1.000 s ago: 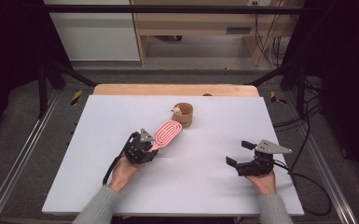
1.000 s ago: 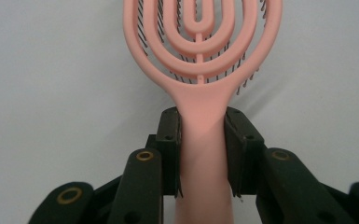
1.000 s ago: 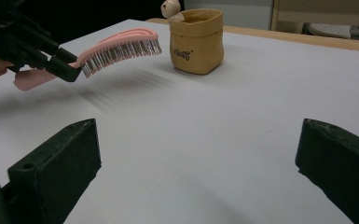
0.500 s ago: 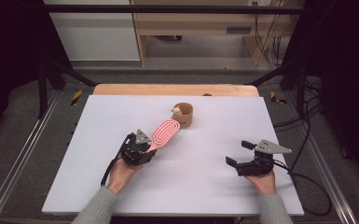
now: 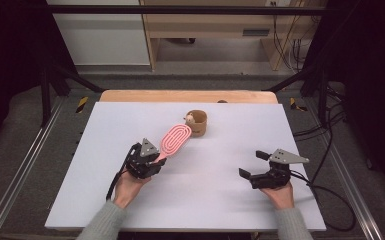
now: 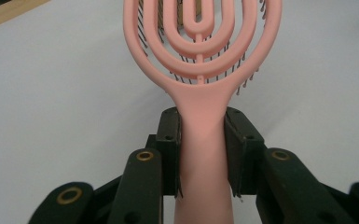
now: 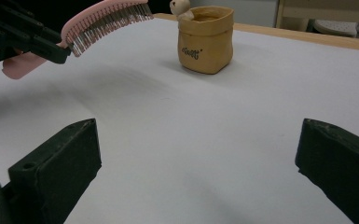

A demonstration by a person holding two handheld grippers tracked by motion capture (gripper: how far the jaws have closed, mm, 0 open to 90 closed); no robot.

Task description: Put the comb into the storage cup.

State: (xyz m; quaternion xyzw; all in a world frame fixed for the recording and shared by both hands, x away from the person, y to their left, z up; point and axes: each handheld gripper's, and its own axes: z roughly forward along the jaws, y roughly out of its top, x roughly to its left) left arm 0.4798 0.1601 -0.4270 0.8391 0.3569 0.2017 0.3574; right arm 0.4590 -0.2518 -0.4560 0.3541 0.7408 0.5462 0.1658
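Surface point(image 5: 105, 150) came first, a broad white sheet with a strip of bare wood showing along its far edge. Over its left half, the left gripper point(image 5: 156, 158) pinched the handle of the pink hairbrush point(image 5: 174, 140), both pads pressed flat against the handle's sides in the left gripper view. The brush was held clear of the surface, its looped oval head angled toward the far right and its bristles facing down, as the right gripper view showed. The right gripper point(image 5: 252, 164) sat near the right edge, well apart from the brush, with its jaws spread wide and nothing between them. A hand point(image 5: 128, 182) in a grey sleeve carried the left one. Smallest of all, a tan pouch-shaped pot point(image 5: 198, 123) stood upright toward the far middle of the surface, just beyond the brush's head, with a little pale bear figure point(image 5: 190, 119) perched at its left rim.
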